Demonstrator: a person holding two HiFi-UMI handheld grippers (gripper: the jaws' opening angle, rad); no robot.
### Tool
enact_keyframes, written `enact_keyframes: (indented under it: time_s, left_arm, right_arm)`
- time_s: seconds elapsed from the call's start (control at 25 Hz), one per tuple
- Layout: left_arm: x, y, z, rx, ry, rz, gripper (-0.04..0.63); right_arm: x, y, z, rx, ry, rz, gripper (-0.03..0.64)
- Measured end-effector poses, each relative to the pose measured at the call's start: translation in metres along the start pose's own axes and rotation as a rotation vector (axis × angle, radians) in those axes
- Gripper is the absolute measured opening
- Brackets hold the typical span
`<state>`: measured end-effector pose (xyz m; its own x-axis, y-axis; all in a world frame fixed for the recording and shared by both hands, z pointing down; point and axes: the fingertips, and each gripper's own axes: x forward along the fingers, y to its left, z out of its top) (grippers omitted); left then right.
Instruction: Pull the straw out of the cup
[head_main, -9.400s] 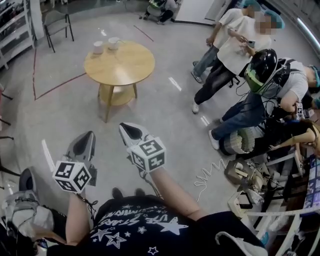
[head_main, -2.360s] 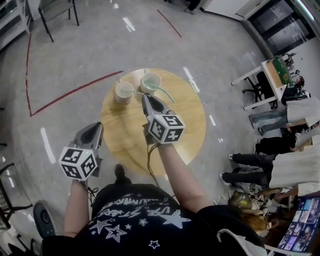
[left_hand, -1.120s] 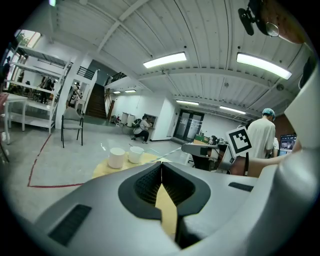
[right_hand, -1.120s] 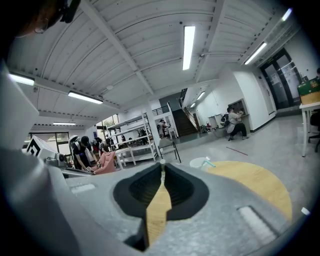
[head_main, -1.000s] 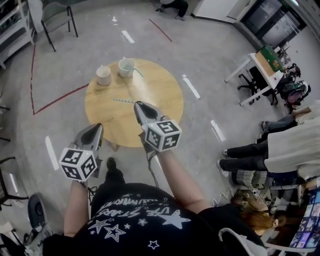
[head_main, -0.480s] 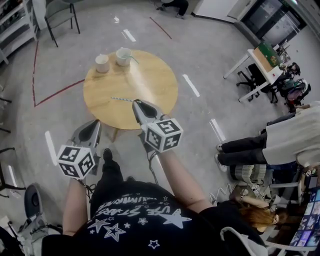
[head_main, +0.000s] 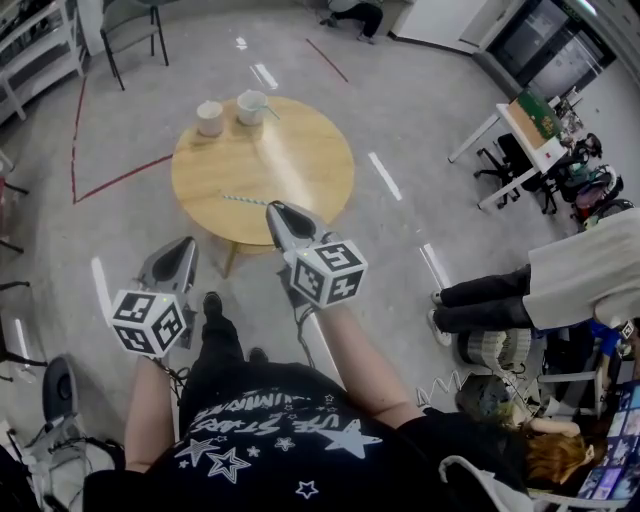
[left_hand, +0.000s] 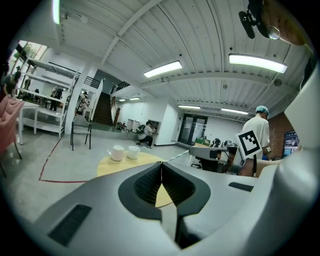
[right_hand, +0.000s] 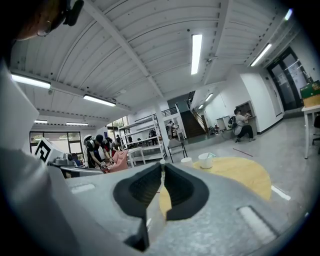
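Hovering shut and empty, left tool (head_main: 184, 246) over open floor (head_main: 130, 215), right tool (head_main: 276, 210) at the table (head_main: 300, 160) edge.

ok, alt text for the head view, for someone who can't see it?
Seen from above, the right gripper is shut on a pale straw that sticks out sideways over a round wooden table. Two white cups stand at the table's far edge. The left gripper is shut and empty.

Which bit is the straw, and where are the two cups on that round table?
straw (head_main: 245, 200): head view, middle of its length.
left-hand cup (head_main: 209, 125): head view, on its white side wall.
right-hand cup (head_main: 249, 116): head view, on its side wall.
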<state>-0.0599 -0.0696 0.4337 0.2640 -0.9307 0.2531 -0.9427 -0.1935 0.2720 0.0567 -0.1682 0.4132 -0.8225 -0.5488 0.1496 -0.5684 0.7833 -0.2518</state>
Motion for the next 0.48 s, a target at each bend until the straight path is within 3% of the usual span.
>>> enact_keyframes:
  time_s: [0.48]
  left_arm:
    - [-0.016, -0.017, -0.011, -0.002, -0.002, 0.012, 0.008]
  right_arm:
    - [-0.026, 0.005, -0.015, 0.005, 0.007, -0.008, 0.020]
